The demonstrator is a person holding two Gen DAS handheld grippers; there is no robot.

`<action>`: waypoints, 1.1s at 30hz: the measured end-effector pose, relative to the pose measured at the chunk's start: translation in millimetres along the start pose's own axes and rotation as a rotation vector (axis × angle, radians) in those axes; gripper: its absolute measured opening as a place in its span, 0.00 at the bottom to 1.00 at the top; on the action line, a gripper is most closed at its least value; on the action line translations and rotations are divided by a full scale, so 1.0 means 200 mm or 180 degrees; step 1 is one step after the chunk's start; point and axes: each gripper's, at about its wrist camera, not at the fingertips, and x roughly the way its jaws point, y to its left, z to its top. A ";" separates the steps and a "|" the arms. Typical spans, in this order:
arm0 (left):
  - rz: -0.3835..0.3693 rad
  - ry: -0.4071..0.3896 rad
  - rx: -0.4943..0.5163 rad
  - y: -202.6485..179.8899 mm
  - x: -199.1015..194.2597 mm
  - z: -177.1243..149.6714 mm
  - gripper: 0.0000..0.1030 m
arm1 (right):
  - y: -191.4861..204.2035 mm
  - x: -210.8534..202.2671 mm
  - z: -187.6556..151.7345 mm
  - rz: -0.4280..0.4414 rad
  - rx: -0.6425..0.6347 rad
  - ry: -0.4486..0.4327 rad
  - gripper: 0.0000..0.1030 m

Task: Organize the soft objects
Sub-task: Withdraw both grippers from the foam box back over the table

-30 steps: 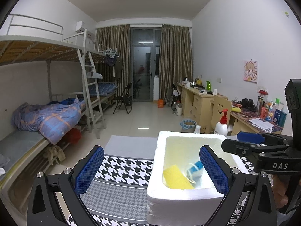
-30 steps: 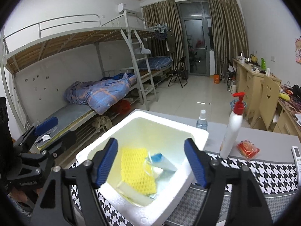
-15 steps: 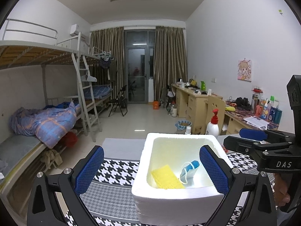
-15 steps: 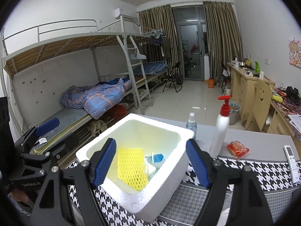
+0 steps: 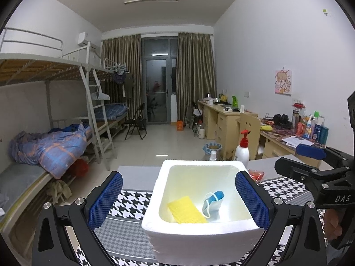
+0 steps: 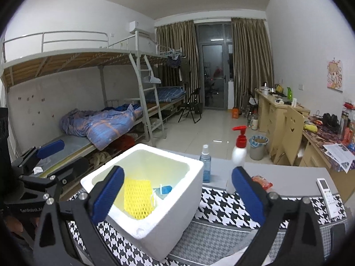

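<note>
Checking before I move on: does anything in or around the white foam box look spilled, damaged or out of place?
Nothing stands out. The white foam box sits upright on the houndstooth cloth, holding the yellow mesh sponge and the blue-and-white face mask. No spill or damage is visible.

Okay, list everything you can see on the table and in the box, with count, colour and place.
foam box: 1, white, on the checked cloth, open top
mesh sleeve: 1, yellow, inside the box, left part
face mask: 1, blue and white, inside the box, beside the sleeve
pump bottle: 1, white with red pump, behind the box
spray bottle: 1, clear blue, behind the box, left of the pump bottle
snack packet: 1, red-orange, on the grey tabletop
remote: 1, white, far right of the table
cloth: 1, black-and-white houndstooth, under the box
left gripper: blue pads, open, empty
right gripper: blue pads, open, empty
</note>
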 end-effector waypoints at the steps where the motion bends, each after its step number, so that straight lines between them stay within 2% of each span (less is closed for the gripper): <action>1: -0.0005 -0.0010 0.0009 -0.01 0.00 0.00 0.99 | 0.00 -0.01 0.00 -0.0009 0.0000 -0.0006 0.96; 33: -0.0330 -0.0098 0.0218 -0.25 -0.11 0.01 0.99 | -0.17 -0.28 -0.08 -0.0335 0.0145 -0.0198 0.97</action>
